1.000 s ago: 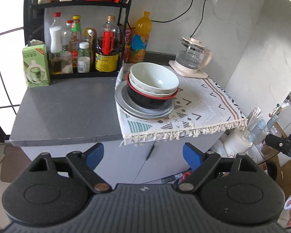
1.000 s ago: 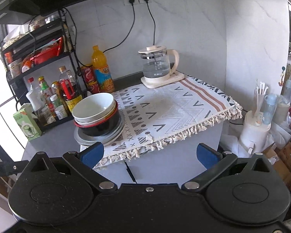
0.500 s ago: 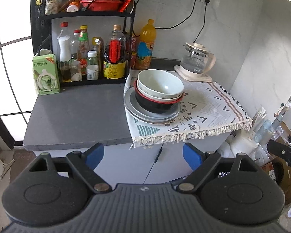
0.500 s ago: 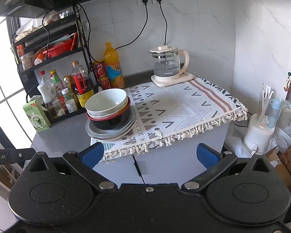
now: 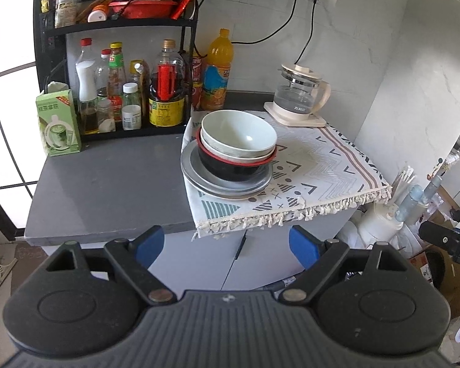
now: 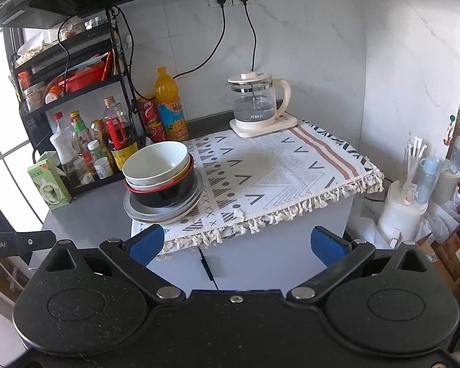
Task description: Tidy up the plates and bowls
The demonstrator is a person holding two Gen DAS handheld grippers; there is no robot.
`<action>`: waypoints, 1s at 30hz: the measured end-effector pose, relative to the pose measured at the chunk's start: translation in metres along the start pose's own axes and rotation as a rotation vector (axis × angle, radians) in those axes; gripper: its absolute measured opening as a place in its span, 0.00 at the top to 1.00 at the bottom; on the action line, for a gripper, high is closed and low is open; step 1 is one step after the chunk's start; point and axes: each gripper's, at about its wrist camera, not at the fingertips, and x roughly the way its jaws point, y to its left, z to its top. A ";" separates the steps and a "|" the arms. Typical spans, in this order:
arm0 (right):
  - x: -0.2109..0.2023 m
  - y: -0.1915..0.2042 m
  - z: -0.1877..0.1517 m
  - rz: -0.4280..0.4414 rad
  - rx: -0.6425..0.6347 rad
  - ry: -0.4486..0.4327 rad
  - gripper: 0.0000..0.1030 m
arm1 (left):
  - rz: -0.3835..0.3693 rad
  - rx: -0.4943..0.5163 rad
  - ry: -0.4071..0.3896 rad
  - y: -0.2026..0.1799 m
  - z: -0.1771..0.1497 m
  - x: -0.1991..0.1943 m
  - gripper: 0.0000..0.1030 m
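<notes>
The left black two-finger gripper with blue pads (image 5: 226, 243) hangs in the air, its jaws spread wide and empty. The right black gripper with blue pads (image 6: 236, 242) hangs likewise, jaws wide apart, holding nothing, both pointing forward.

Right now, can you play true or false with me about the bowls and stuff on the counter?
1. The pale bowl sits on top of the stack. True.
2. The black bowl with the red rim stands beside the grey plates. False: it sits on them, under the pale bowls.
3. The glass kettle stands at the back of the patterned cloth. True.
4. The left hand-held gripper is holding a bowl. False: it is open and holds nothing.
5. The orange drink bottle lies on its side. False: it stands upright.
</notes>
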 end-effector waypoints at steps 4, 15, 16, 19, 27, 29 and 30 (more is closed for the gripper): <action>0.004 -0.002 0.003 0.000 0.005 0.001 0.00 | -0.005 0.008 0.008 -0.002 0.004 0.007 0.15; 0.014 -0.003 0.005 0.000 0.014 0.017 0.00 | -0.003 0.006 0.023 -0.003 0.011 0.018 0.15; 0.014 -0.003 0.005 -0.001 0.014 0.016 0.00 | -0.005 0.004 0.025 -0.003 0.011 0.019 0.15; 0.015 -0.002 0.006 -0.003 0.018 0.018 0.00 | -0.005 0.003 0.032 -0.005 0.012 0.020 0.15; 0.012 0.001 0.003 -0.023 0.029 0.019 0.00 | -0.035 0.033 0.041 -0.008 0.020 0.024 0.15; 0.011 0.002 0.001 -0.033 0.030 0.017 0.00 | -0.043 0.045 0.038 -0.009 0.021 0.024 0.15; 0.010 0.002 0.001 -0.039 0.033 0.019 0.00 | -0.047 0.049 0.038 -0.009 0.022 0.025 0.15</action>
